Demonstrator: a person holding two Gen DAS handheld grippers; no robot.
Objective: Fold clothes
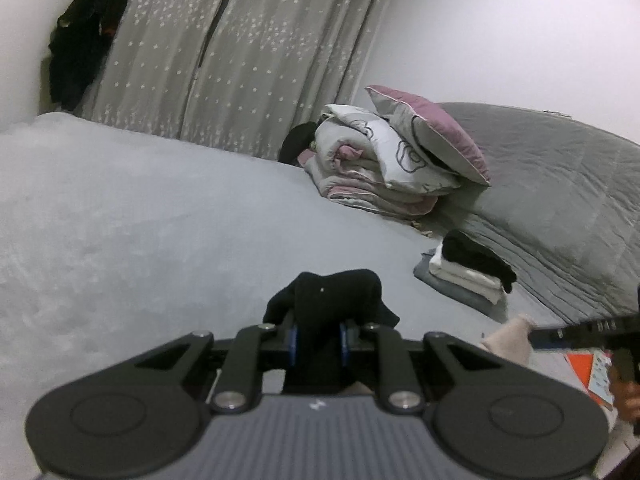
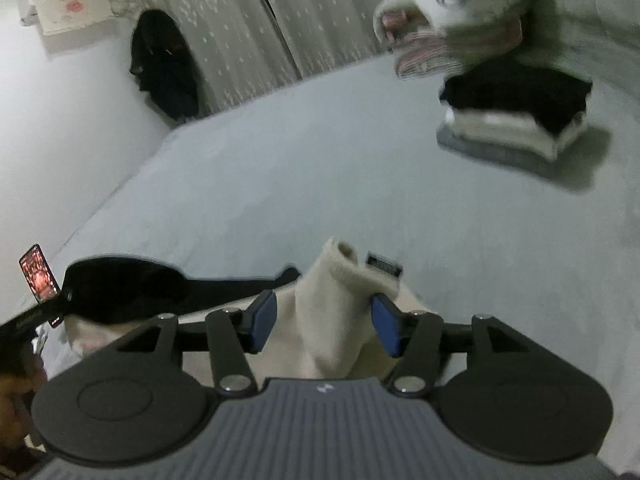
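left gripper is clenched on a bunched black garment, the dark cloth squeezed between its blue-padded fingers and spilling over the top of them, held above the near part of the pale grey bed. right gripper has its blue pads spread apart with a cream garment rising up between them; the cloth sits in the gap but the pads do not press it on either side, so it reads as released. in the right wrist view the black garment stretches out to the left, lying across the cream cloth, with the other tool and a small lit phone screen at the far left edge. farther off to the right on the bed is a neat stack of folded clothes, black on top, white beneath, grey at the bottom. beyond it a heap of rolled bedding with a purple-edged pillow leans against a grey quilt. star-patterned curtains hang along the far side, and a dark coat hangs at the far left
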